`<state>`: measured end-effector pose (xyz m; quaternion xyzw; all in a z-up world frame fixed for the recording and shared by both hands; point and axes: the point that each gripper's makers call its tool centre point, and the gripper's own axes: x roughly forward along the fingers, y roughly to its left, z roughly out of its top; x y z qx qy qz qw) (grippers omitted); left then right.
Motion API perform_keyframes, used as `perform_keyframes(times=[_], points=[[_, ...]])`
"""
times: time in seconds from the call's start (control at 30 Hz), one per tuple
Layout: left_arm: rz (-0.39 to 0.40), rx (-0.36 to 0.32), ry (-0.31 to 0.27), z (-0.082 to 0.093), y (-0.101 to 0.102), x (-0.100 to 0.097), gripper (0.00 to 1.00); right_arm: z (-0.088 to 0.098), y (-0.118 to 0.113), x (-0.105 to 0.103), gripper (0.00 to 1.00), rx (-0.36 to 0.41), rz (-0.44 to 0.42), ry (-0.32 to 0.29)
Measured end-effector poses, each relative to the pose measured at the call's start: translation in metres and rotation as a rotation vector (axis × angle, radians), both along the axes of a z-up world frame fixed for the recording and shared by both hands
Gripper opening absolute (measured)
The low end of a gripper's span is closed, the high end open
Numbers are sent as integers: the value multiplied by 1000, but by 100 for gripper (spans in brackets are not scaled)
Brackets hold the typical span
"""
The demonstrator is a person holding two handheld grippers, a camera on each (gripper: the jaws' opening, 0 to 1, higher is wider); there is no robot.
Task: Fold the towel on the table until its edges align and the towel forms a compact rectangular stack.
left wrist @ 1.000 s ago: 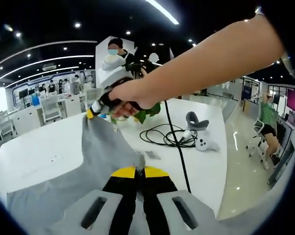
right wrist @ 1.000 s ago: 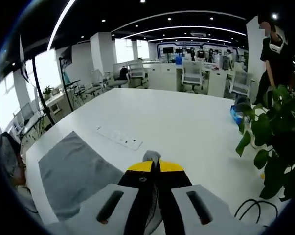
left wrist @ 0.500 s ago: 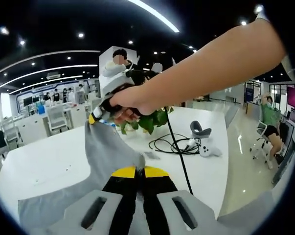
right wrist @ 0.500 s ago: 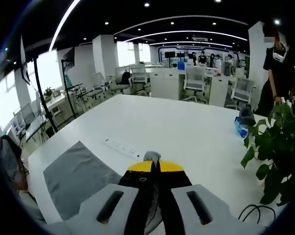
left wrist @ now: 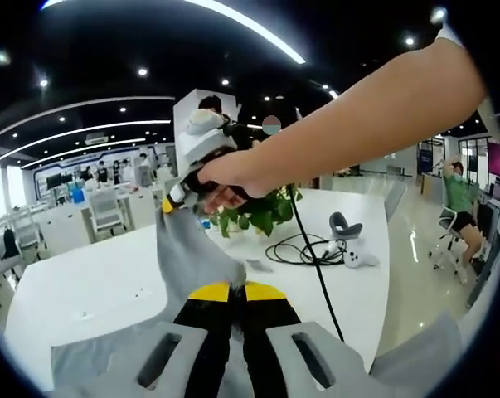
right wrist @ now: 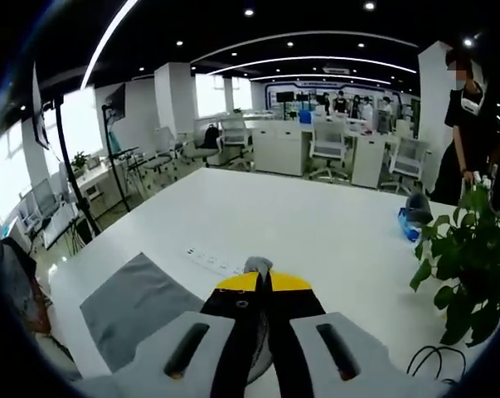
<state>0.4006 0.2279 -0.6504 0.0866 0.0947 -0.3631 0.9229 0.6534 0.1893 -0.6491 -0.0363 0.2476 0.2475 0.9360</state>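
The left gripper (left wrist: 237, 292) was clamped on an edge of the grey towel (left wrist: 187, 257), which rose ahead of it to the right gripper (left wrist: 177, 199), gripped by the person's hand (left wrist: 225, 176). In the right gripper view, the right gripper (right wrist: 262, 283) pinched a towel corner, the rest lying below-left on the white table (right wrist: 316, 232). A potted plant (right wrist: 469, 265) stood to its right.

An open office: a dark ceiling (right wrist: 316, 25) with curved light strips (right wrist: 308, 60) and spot lamps. White desks and office chairs (right wrist: 327, 141) stand at twelve o'clock beyond the white worktop (right wrist: 299, 224), bright windows (right wrist: 212, 87) at ten, glossy floor (left wrist: 419, 274) at three.
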Motion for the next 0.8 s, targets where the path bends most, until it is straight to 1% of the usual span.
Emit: perform_keyframes(times=[0.03, 0.27, 0.47, 0.63, 0.67, 0.8], points=[[1, 2, -8, 2, 5, -1, 3, 1, 3, -1, 0, -3, -2, -1], [12, -4, -9, 5, 31, -4, 3, 11, 27, -4, 0, -22, 2, -5], [35, -10, -20, 10, 57, -6, 3, 17, 51, -5, 0, -37, 13, -8], [64, -14, -16, 8, 80, -8, 3, 16, 69, 1, 0, -51, 25, -9], [71, -16, -6, 6, 86, -8, 3, 16, 72, 0, 0, -56, 28, -9], [83, -16, -7, 5, 99, -12, 3, 17, 87, -1, 0, -67, 43, -12]])
